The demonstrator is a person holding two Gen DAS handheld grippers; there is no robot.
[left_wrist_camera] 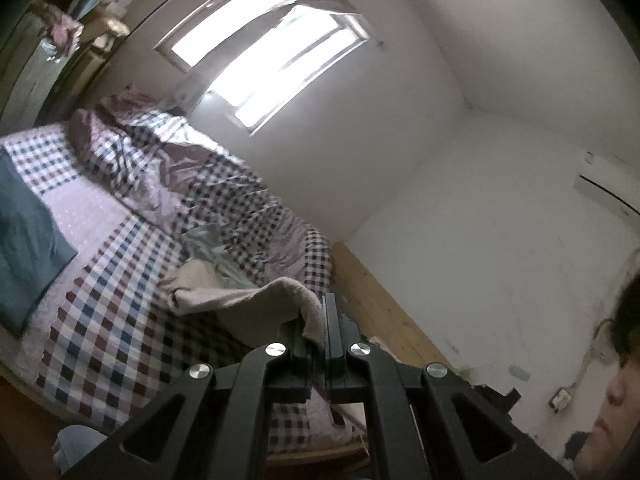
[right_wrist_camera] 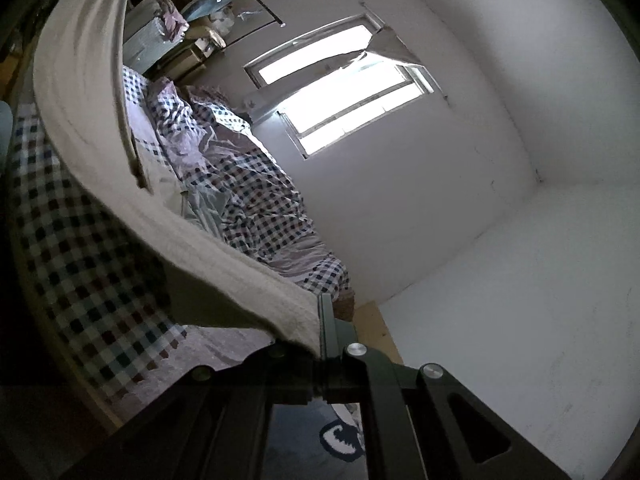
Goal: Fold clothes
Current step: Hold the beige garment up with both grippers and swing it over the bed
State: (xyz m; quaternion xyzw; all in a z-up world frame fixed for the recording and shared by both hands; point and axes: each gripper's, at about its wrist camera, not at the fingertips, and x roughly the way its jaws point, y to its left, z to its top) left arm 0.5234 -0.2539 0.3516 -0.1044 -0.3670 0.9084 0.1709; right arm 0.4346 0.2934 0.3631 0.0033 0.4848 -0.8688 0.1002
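Both tools clamped shut on the cream garment: left tool [left_wrist_camera: 318,320] pinching one corner, right tool [right_wrist_camera: 320,316] the other. Garment [right_wrist_camera: 80,92] hung between them above the checked bed [left_wrist_camera: 120,320], long axis running tool to tool, neither hand nearer.

Daylight floods in from the overexposed window [left_wrist_camera: 264,52]; lower left corners lie dim, soft motion blur throughout, fisheye bending and dark vignette at edges.

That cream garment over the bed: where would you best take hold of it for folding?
By its top edge, one corner in each set of fingers, as now: the left gripper and right gripper are shut on the cream garment, so it hangs flat above the checked bed.
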